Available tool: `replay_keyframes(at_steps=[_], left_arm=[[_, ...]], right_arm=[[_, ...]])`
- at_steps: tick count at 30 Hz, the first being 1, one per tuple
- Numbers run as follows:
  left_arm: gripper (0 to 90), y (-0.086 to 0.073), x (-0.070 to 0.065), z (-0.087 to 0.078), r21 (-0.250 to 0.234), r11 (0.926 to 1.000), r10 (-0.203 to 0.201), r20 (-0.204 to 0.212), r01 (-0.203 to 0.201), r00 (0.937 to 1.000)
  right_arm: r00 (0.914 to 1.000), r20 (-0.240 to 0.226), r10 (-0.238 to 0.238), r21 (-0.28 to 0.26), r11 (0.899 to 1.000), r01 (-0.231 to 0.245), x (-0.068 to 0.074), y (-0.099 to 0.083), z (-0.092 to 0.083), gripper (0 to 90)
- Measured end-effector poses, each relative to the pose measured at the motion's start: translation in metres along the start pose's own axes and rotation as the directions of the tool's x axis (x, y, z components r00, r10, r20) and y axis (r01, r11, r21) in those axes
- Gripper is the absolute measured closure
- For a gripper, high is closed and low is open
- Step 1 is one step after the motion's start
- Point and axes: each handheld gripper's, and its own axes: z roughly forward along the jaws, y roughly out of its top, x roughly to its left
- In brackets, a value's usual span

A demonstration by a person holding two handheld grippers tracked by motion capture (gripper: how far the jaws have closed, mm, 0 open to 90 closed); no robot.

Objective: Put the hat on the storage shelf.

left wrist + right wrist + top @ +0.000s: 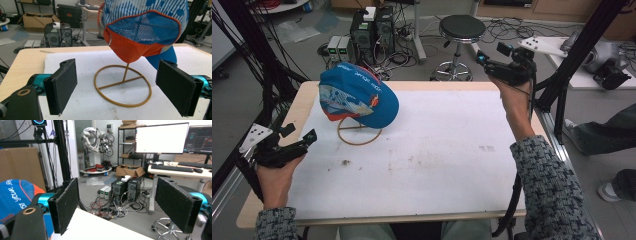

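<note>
Cap [357,95] sits on my wire stand [360,134], far left of table [437,150]; left gripper [302,135] and right gripper [493,56] fingers open, empty.

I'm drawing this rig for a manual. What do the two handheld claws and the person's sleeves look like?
Each claw, left claw and right claw, has a black body with teal metal behind two flat, rectangular black foam-faced pads. A pale grey three-cornered plate with dark dots tops each, and a black cable trails from the right one. The sleeves are a knitted grey-and-black fleck.
</note>
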Motion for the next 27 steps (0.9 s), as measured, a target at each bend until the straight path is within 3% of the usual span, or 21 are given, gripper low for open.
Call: replay_keyframes(at_steps=[13,22,27], left_arm=[[17.6,-0.005,-0.003,0.005,0.017,0.9998,0.006,-0.003,-0.006,1.0],[17.6,-0.009,-0.007,0.01,0.037,0.9991,0.018,-0.001,-0.018,0.9998],[17.6,-0.011,-0.007,0.012,0.047,0.9987,0.017,-0.005,-0.017,0.9998]], right_arm=[[0.9985,0.051,0.021,-0.002,1.0,-0.021,-0.015,-0.048,-0.05,16.6],[0.9983,0.058,0.006,-0.002,1.0,-0.006,-0.014,-0.087,-0.07,15.7],[0.9975,0.065,0.029,0.025,0.999,-0.031,-0.018,-0.113,-0.077,15.3]])
